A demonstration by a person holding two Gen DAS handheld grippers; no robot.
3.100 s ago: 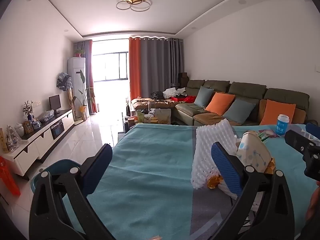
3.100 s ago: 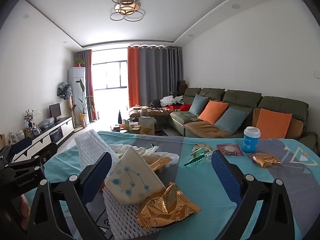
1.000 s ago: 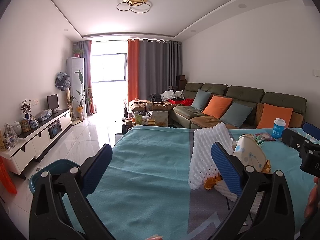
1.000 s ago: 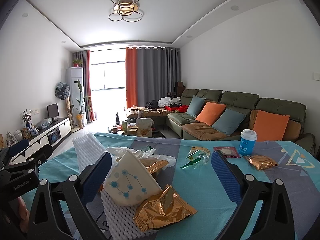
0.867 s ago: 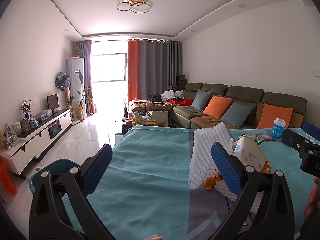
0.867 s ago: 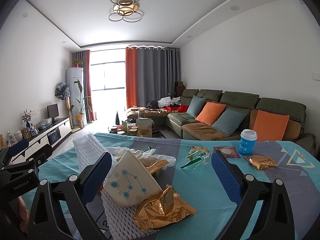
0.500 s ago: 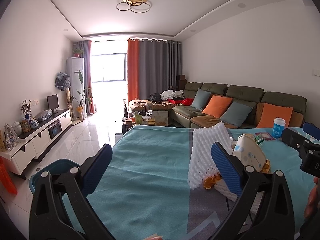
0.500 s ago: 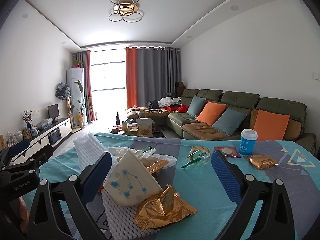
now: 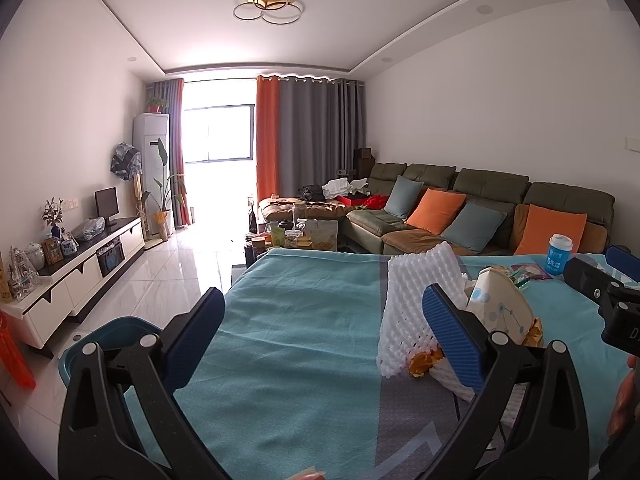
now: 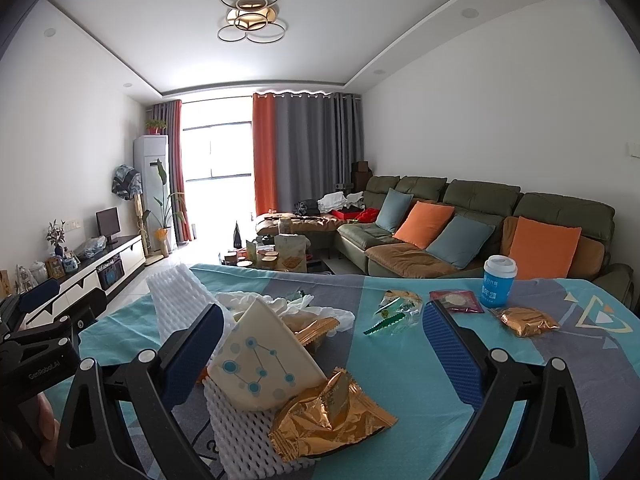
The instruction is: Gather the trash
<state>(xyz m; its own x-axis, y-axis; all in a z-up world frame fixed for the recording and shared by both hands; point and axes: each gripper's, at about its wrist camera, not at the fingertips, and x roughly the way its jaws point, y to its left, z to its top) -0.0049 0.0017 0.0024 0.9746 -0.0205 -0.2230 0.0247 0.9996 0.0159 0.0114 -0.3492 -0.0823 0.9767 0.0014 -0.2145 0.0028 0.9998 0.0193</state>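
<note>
White "GenRobot.AI" lettering marks the left claw (image 10: 36, 300); both it and the right claw (image 10: 320, 344) gape, holding nothing.

Crinkled gold foil wrapper (image 10: 332, 416) shines glossy; white foam netting (image 10: 176, 304) looks soft and dimpled. The teal tablecloth (image 9: 304, 320) is matt woven cloth; floor tiles (image 9: 160, 280) gleam.

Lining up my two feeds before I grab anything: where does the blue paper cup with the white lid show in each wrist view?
Left wrist: blue paper cup at far right, on the table's far edge before the orange cushion.
Right wrist: blue paper cup right of centre, beside the maroon packet.
Shared landmark: white foam net.
</note>
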